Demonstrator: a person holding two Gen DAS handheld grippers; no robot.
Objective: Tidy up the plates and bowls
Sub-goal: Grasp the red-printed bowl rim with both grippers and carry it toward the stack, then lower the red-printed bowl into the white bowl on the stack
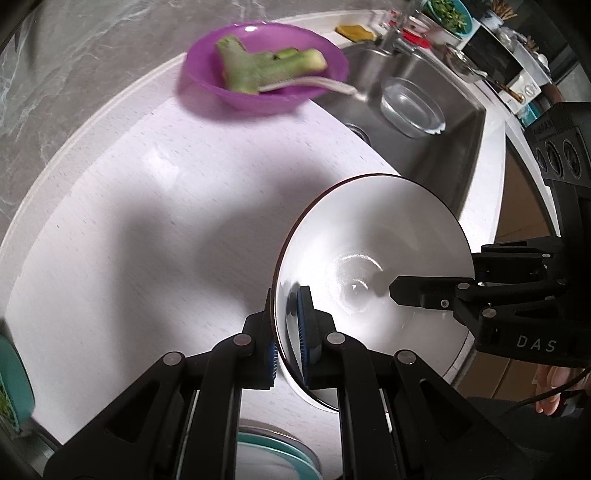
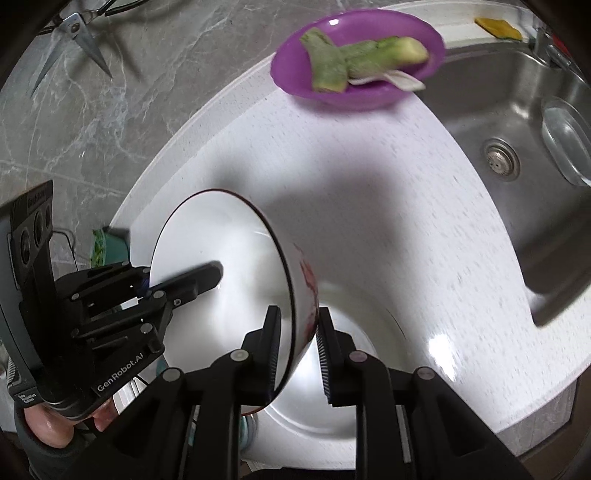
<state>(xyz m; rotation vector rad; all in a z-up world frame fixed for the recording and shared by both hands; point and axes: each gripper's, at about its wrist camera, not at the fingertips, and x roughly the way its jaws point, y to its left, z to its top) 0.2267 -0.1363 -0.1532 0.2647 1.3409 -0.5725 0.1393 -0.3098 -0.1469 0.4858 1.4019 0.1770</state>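
A white bowl (image 1: 373, 236) with a dark rim and a red pattern outside is held tilted above the white counter; it also shows in the right wrist view (image 2: 221, 236). My left gripper (image 1: 286, 339) is shut on its near rim. My right gripper (image 2: 299, 350) is shut on the opposite rim. The right gripper also shows in the left wrist view (image 1: 436, 295). The left gripper also shows in the right wrist view (image 2: 177, 284). A white plate (image 2: 332, 417) lies under the bowl. A purple bowl (image 1: 266, 70) with green vegetable scraps sits at the counter's far edge.
A steel sink (image 1: 439, 147) to the right holds a clear glass bowl (image 1: 412, 107). A teal plate stack (image 1: 273, 458) lies below the left gripper. A teal dish with greens (image 1: 11, 391) sits at far left. Scissors (image 2: 77, 33) hang on the marble wall.
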